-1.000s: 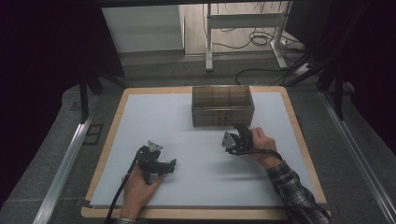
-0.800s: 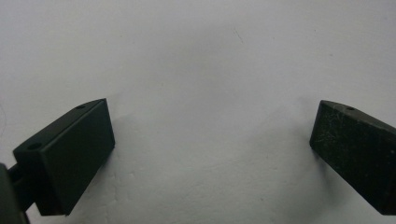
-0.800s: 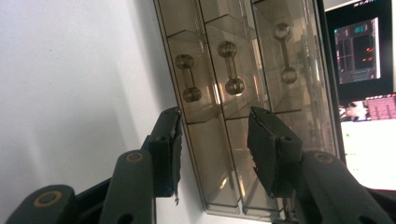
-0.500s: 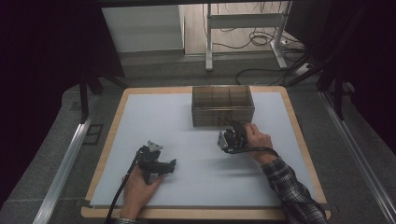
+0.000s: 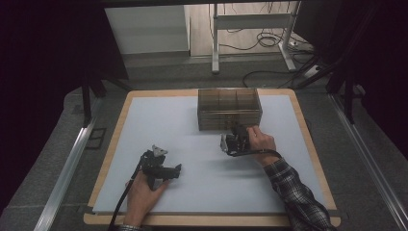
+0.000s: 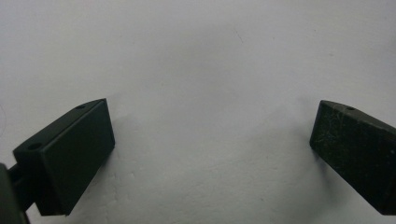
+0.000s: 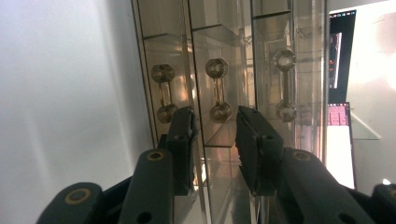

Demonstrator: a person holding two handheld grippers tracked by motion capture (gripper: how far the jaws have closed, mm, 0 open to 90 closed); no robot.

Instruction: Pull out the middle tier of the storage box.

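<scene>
A see-through brown drawer box (image 5: 229, 108) stands at the back middle of the white mat (image 5: 183, 125). My right gripper (image 5: 239, 130) is held up to its front face. In the right gripper view the box (image 7: 289, 28) shows three drawer fronts, each with a dumbbell-shaped handle. The middle handle (image 7: 218, 88) lines up with the gap of my right gripper (image 7: 217, 123), right at the fingertips. Its jaws have just been closing and stand narrow, and I see no pad pressing on the handle. My left gripper (image 5: 163, 169) rests on the mat near the front, and its view shows the left gripper (image 6: 212, 135) wide open over bare mat.
The mat lies on a wooden board (image 5: 308, 134) with dark grey floor around it. Behind the table are a white cabinet (image 5: 144, 29), desk legs (image 5: 215, 43) and loose cables (image 5: 269, 43). A lit screen (image 7: 341, 46) shows past the box in the right gripper view.
My right hand has shifted a little to the left along the front of the box. The left hand and its gripper have stayed where they were.
</scene>
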